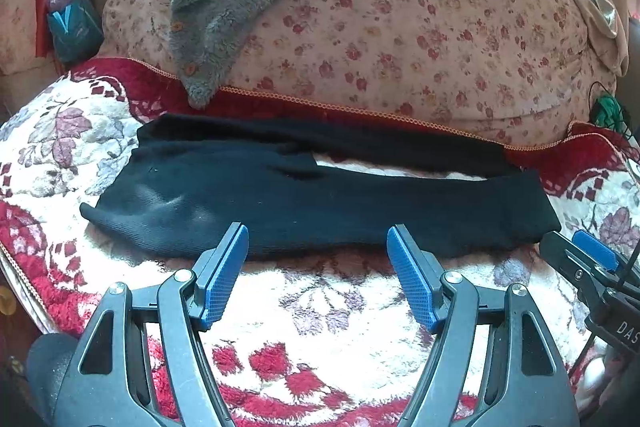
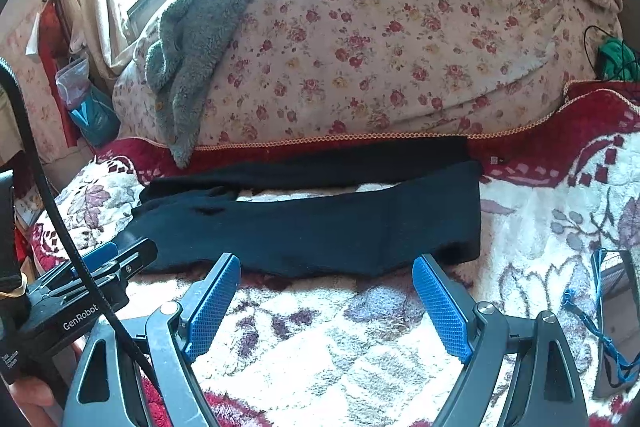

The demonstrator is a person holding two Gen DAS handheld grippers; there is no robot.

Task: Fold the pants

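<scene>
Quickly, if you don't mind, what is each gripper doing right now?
Left gripper: jaws open, holding nothing, just short of the black pants.
Right gripper: jaws open, holding nothing, at the near edge of the pants.

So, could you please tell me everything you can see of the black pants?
The black pants are a soft, ribbed-looking knit, lying flat and lengthwise on the floral blanket. The two legs lie nearly parallel with a light gap between them. The far leg runs beside the floral quilt. Neither open gripper holds them.
</scene>
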